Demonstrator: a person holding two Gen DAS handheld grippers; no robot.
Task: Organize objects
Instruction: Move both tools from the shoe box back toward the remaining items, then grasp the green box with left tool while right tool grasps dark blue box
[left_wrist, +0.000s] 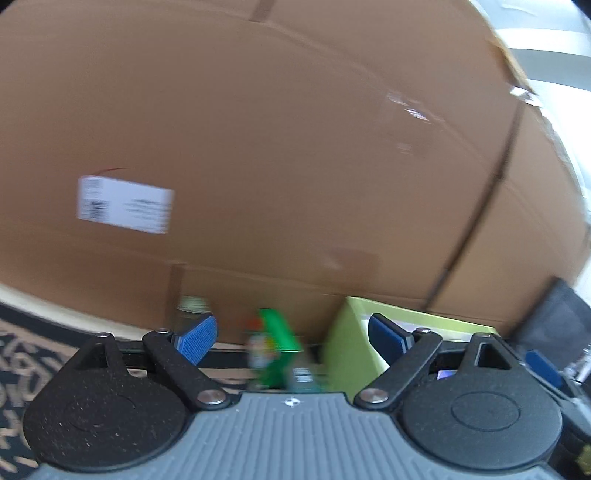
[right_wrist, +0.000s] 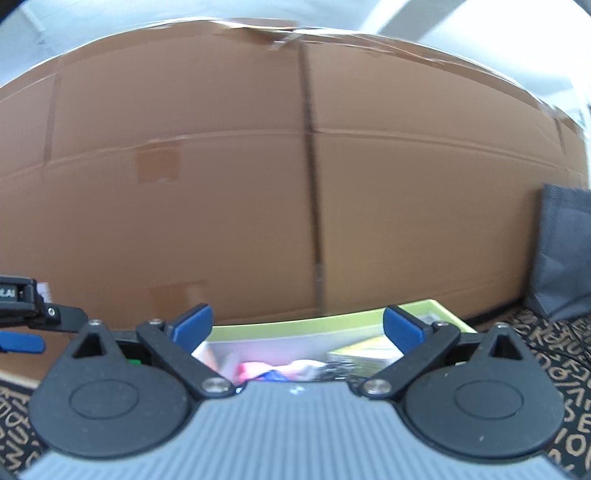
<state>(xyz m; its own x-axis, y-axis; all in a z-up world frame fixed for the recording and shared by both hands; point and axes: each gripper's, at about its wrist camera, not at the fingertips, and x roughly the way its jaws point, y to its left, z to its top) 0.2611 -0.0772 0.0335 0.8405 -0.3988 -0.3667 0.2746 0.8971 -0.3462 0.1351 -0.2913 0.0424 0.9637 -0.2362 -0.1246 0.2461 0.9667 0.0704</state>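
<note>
Up close, two handheld grippers fill the bottom of the two wrist views, one per view, each with two blue-padded fingers. The left gripper (left_wrist: 291, 336) has its jaws spread wide and gripping nothing. Seen between its fingers, and slightly beyond them, is one blurred green packet (left_wrist: 275, 347), bright green with red and white print, standing upright on the floor. One clear bottle (left_wrist: 190, 306) shows just past the finger at nine o'clock, too smeared to describe further. At three o'clock from the packet sits one lime-green box (left_wrist: 349, 332), open at the top and just beside the packet.

The right gripper (right_wrist: 297, 326) also has its jaws wide apart with nothing between them. It looks over that same lime-green box (right_wrist: 295, 325), whose white inside holds several blurred items: something pink, something blue and a pale yellow-green carton. I cannot count them reliably. At nine o'clock in this view, part of the left gripper (right_wrist: 22, 341) juts in.

Under everything lies one black rug (right_wrist: 554, 354) patterned with tan letters. One dark grey bag (right_wrist: 561, 258) stands at three o'clock. Farthest back, large brown cardboard boxes (right_wrist: 221, 184) form a wall; one white label (left_wrist: 125, 205) is stuck on them at nine o'clock in the left view.
</note>
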